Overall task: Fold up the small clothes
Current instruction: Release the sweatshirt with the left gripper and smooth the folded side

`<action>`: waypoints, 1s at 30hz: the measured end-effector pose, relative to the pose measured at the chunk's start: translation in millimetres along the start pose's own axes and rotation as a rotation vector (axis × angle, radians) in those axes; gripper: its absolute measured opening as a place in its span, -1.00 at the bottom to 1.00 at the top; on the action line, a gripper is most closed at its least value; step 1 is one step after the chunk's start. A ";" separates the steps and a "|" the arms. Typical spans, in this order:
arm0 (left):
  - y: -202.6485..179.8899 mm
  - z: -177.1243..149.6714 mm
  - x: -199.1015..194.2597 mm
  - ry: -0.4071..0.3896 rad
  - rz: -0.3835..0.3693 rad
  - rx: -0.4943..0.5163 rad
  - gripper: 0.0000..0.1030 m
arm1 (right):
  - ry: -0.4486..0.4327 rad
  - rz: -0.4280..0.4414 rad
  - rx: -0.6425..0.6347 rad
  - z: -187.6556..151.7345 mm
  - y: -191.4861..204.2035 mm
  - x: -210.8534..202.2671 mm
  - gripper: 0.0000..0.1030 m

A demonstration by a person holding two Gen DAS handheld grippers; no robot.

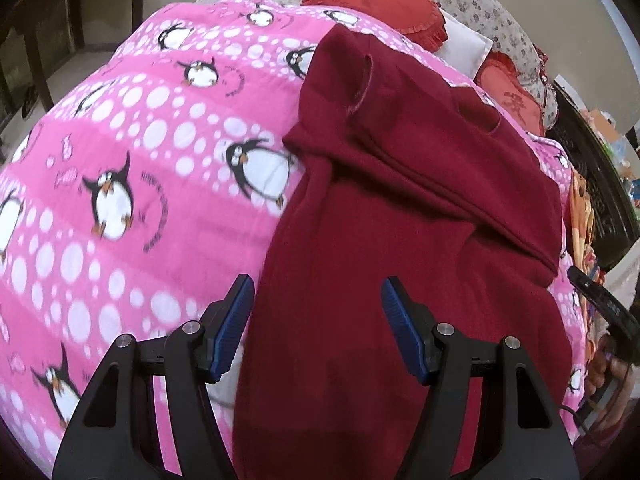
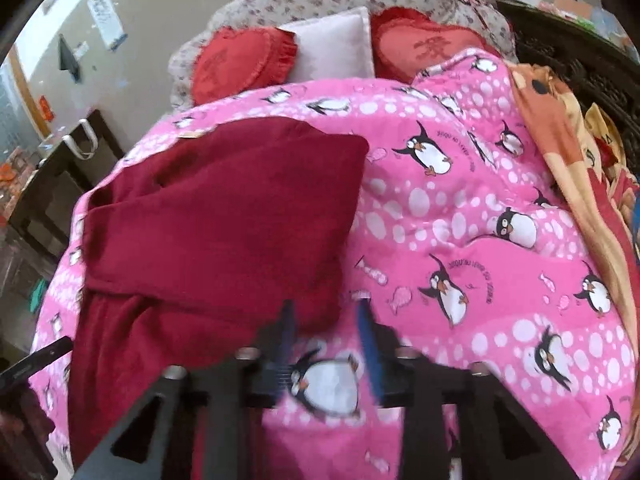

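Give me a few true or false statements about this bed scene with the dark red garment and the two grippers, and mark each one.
1. The dark red garment lies on a pink penguin-print blanket. True.
2. The left gripper is clamped shut on the garment. False: its fingers stand apart over the garment's edge, open.
3. A white pillow sits between two red heart-shaped cushions. True.
4. The right gripper holds a sock. False: nothing is between its fingers; the blanket shows through the gap.
5. The garment is blue. False: it is dark red.
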State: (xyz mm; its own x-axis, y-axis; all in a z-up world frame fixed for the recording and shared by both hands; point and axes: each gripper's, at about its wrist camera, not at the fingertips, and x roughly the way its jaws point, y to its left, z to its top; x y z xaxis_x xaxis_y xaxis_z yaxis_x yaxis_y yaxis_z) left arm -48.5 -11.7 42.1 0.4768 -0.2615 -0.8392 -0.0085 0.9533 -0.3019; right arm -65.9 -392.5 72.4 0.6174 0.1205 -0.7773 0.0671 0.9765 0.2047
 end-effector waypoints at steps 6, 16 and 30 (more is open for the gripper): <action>-18.3 -13.3 -16.3 -0.015 0.010 0.035 0.29 | -0.025 0.074 -0.160 -35.7 38.1 -28.3 -0.30; -55.5 -35.2 -3.4 0.074 -0.026 0.104 0.30 | 0.071 0.092 -0.304 -88.1 64.2 -9.8 -0.28; -57.0 -56.4 12.2 0.119 -0.011 0.102 0.53 | 0.115 0.028 -0.257 -102.8 40.9 -1.3 -0.24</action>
State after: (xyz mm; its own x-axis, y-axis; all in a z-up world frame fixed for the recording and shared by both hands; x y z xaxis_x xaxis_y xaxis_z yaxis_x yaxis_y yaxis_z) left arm -91.8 -77.8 23.6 0.3687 -0.2824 -0.8856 0.0884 0.9591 -0.2690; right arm -144.6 -334.4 20.6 0.5224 0.1528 -0.8389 -0.1582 0.9841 0.0808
